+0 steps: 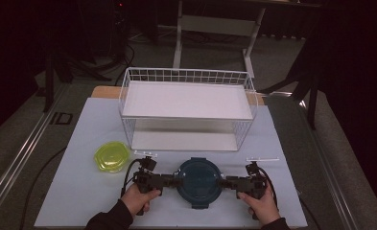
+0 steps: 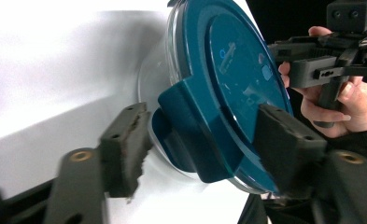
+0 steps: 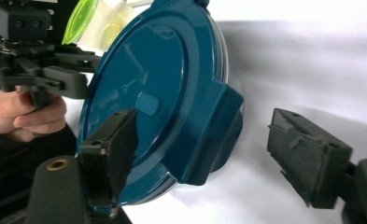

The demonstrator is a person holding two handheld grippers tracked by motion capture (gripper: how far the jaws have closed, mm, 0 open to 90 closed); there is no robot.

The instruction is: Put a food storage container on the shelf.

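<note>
Jaws of left gripper [image 1: 172, 181] and right gripper [image 1: 224, 182] straddle the teal container's [image 1: 199, 181] side latches on the counter [image 1: 80, 191], not clamped yet. Uneven squeeze could pop a latch or tilt it; rack [image 1: 186, 110] behind.

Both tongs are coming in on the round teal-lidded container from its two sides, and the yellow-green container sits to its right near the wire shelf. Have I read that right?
Not quite: the yellow-green container sits to the left of the teal-lidded container, as the high view shows. The rest holds: the left tongs and right tongs flank it from its two sides, with the wire shelf behind.
</note>
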